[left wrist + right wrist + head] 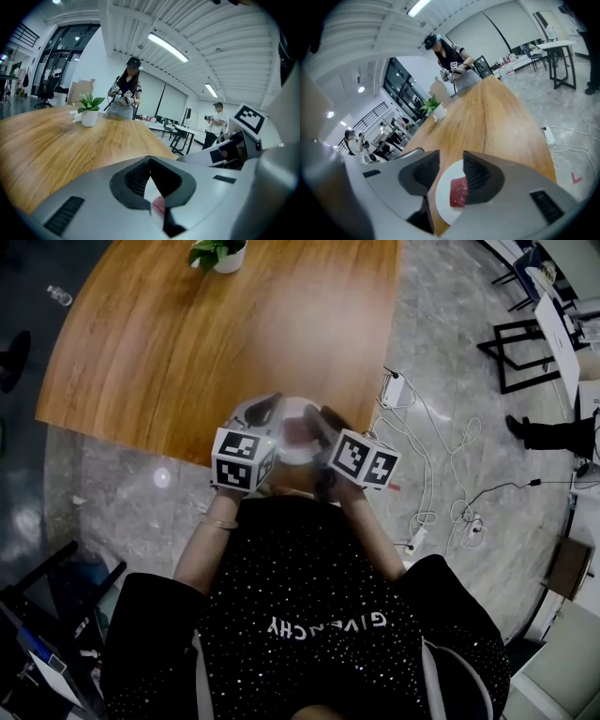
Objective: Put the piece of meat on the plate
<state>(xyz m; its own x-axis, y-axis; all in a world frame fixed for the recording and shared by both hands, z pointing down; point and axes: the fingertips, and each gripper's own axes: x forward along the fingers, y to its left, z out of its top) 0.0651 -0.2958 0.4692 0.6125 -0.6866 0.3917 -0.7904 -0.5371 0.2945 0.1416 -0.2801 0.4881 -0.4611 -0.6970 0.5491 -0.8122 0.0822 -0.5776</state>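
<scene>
One piece of meat (458,193) on one plate (442,202) (white); one plant (220,253)

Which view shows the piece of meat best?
The right gripper view: the piece of meat lies red and clear on the white plate. The left gripper view shows only a pink sliver of it; the head view gives just a blur.

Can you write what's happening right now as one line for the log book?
meat: lying on plate | left gripper: jaws closed on plate rim | right gripper: jaws open, empty
</scene>
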